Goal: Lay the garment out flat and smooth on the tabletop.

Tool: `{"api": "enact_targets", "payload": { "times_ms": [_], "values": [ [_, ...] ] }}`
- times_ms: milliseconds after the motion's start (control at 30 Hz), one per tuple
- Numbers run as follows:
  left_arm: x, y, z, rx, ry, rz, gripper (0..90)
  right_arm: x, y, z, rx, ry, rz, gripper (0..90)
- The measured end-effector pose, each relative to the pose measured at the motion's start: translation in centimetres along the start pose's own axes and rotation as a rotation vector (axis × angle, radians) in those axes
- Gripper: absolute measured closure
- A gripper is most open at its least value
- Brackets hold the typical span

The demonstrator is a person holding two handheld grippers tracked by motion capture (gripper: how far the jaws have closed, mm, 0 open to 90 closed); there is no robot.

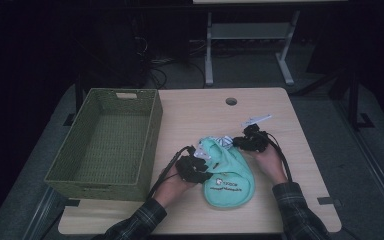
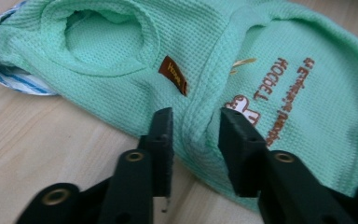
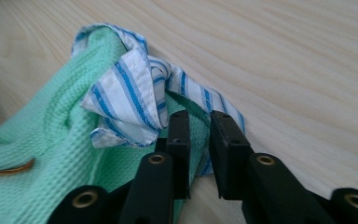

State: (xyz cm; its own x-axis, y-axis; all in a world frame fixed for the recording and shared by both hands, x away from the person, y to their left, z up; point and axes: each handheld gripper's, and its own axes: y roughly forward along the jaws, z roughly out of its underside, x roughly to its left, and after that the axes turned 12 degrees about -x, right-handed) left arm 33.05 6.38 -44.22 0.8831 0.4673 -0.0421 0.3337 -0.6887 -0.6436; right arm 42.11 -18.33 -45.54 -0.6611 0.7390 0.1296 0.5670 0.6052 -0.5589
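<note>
A mint-green waffle-knit garment (image 1: pixel 228 181) with brown lettering lies on the wooden table (image 1: pixel 195 112) in front of the person. It has a blue-and-white striped lining (image 3: pixel 121 100) at its far end. My left gripper (image 1: pixel 195 167) is at the garment's left edge. In the left gripper view the garment (image 2: pixel 284 56) is bunched into a raised fold between the jaws of the left gripper (image 2: pixel 193 116), which pinch it. My right gripper (image 1: pixel 247 141) is at the garment's far right end. There the right gripper (image 3: pixel 198 116) is shut on the striped hem and green edge.
A green woven basket (image 1: pixel 152 125) stands empty at the table's left, close to my left hand. A small white strip (image 1: pixel 256 120) lies just beyond my right gripper. A round cable hole (image 1: pixel 231 101) sits near the far edge. Bare wood lies to the right and far side.
</note>
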Motion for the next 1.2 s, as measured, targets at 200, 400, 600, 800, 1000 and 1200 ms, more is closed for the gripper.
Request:
{"api": "enact_targets", "payload": {
  "times_ms": [200,400,600,800,1000,1200],
  "values": [
    [0.0,-0.1,0.0,0.01,0.008,0.003,86.2,-0.2,0.6,0.4,0.018,0.005,0.002,88.6],
    [-0.2,-0.9,0.0,0.011,0.013,-0.017,87.5,-0.9,-0.3,0.0,0.029,-0.021,0.05,89.3],
    [0.0,-0.9,0.6,0.022,0.006,-0.015,87.3,-2.2,-0.3,0.0,0.042,-0.011,0.09,89.3],
    [0.2,-1.5,0.0,-0.024,-0.01,-0.016,71.2,-2.1,-0.7,0.0,0.028,-0.009,0.085,82.2],
    [1.1,-2.0,-0.8,-0.055,-0.02,-0.023,83.4,-1.2,-2.5,0.4,0.008,-0.001,0.068,84.7],
    [1.7,-1.0,-1.3,-0.048,-0.015,-0.025,89.6,0.4,-4.4,1.6,0.0,-0.006,0.042,89.8]
  ]
}}
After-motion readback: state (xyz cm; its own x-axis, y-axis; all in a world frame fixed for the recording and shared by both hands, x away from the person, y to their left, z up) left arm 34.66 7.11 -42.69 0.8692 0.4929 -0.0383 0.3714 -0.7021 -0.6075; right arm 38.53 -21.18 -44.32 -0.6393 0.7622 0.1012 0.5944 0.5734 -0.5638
